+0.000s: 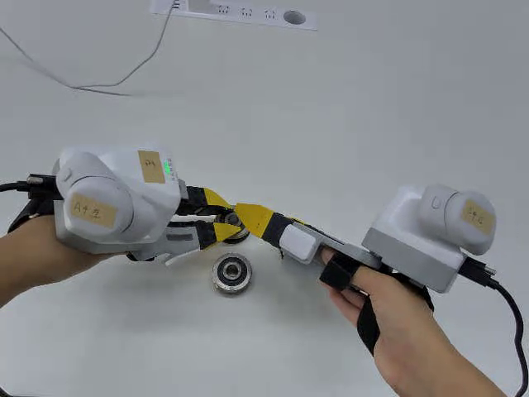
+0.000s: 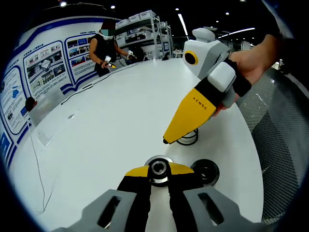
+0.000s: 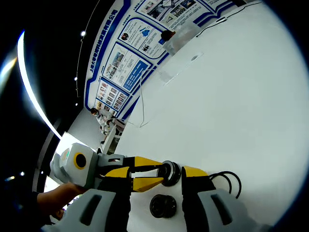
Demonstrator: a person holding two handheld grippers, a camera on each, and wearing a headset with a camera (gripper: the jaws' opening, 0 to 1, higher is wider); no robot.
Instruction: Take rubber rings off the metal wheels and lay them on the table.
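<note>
Looking down in the head view, the table is plain white, with a power strip at its far edge and one thin cable trailing across it. Two grippers meet in the middle. The left gripper is pinched on a metal wheel, and the right gripper has its yellow tip right beside that wheel. A second wheel lies flat on the table just in front, so there are two wheels in all.

In the left gripper view, the yellow tips clamp the metal wheel and the second wheel sits just to its right. One loose rubber ring lies on the table beyond, under the right gripper's tip. Behind are blue wall boards, shelves and another person, under ceiling lights.

In the right gripper view, its own jaws stand spread wide, with the left gripper's tips and the metal wheel between them. The rubber ring lies on the table to the right, and the second wheel is below.
</note>
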